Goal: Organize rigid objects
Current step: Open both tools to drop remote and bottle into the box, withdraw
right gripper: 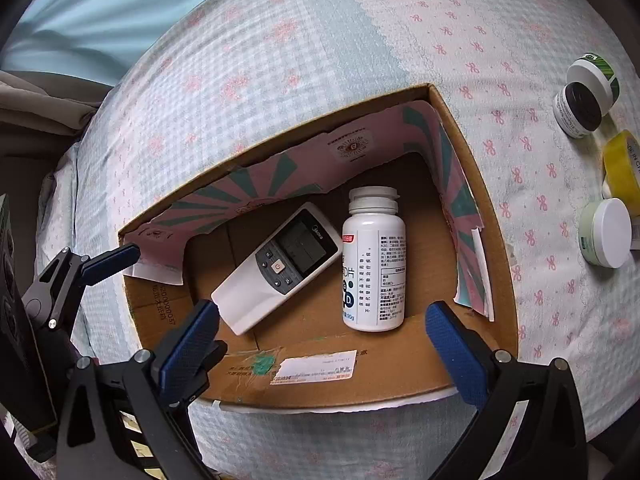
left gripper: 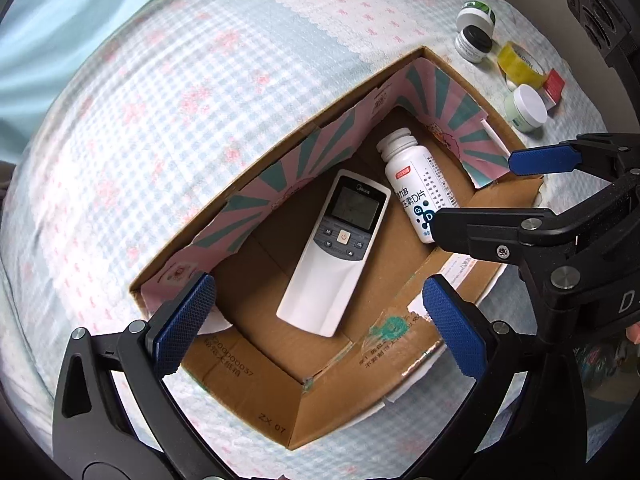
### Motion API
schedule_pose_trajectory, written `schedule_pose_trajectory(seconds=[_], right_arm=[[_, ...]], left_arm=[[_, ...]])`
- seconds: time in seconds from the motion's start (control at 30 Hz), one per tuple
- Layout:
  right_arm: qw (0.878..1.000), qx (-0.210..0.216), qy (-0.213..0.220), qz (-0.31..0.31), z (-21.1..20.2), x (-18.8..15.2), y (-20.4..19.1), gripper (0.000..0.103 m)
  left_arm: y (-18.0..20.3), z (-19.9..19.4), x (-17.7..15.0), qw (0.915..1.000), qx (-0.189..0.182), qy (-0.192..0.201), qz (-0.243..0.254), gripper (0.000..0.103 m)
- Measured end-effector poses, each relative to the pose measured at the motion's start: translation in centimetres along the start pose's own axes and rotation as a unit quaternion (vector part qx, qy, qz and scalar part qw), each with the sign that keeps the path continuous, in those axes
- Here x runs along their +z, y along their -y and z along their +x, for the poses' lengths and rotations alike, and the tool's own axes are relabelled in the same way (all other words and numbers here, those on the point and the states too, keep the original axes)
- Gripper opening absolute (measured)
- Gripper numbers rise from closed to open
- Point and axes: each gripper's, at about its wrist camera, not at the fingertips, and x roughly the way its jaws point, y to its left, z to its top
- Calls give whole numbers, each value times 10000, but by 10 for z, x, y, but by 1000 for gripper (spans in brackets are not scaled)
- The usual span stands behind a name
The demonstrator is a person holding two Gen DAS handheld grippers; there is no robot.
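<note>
Both tongs stood apart and empty: in the left wrist view the left gripper (left gripper: 316,320) hovered over the open brown cardboard box (left gripper: 248,376), where a white remote control (left gripper: 334,256) and white pill bottle (left gripper: 416,184) lay flat, side by side. In the right wrist view the right gripper (right gripper: 322,342) faced the same box, while small round jars (right gripper: 604,232) waited on the checked cloth (right gripper: 280,60), apparently next to pack.

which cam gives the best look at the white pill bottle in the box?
Right wrist. The white pill bottle lies fully visible in the cardboard box, cap to base, label text facing the camera. In the left wrist view its base end is hidden behind the right gripper, whose jaws are open.
</note>
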Motion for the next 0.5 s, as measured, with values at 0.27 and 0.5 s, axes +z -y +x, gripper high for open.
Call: schedule_pose_trajectory(seconds=[0.27, 0.5], right_arm=[[9967, -385, 419, -581, -67, -30, -27, 103], [9879, -732, 1005, -930, -141, -59, -20, 103]], left_arm=[[-8, -87, -35, 9938, -142, 410, -1028, 103], [21, -148, -54, 9854, 24, 887, -1453, 103]])
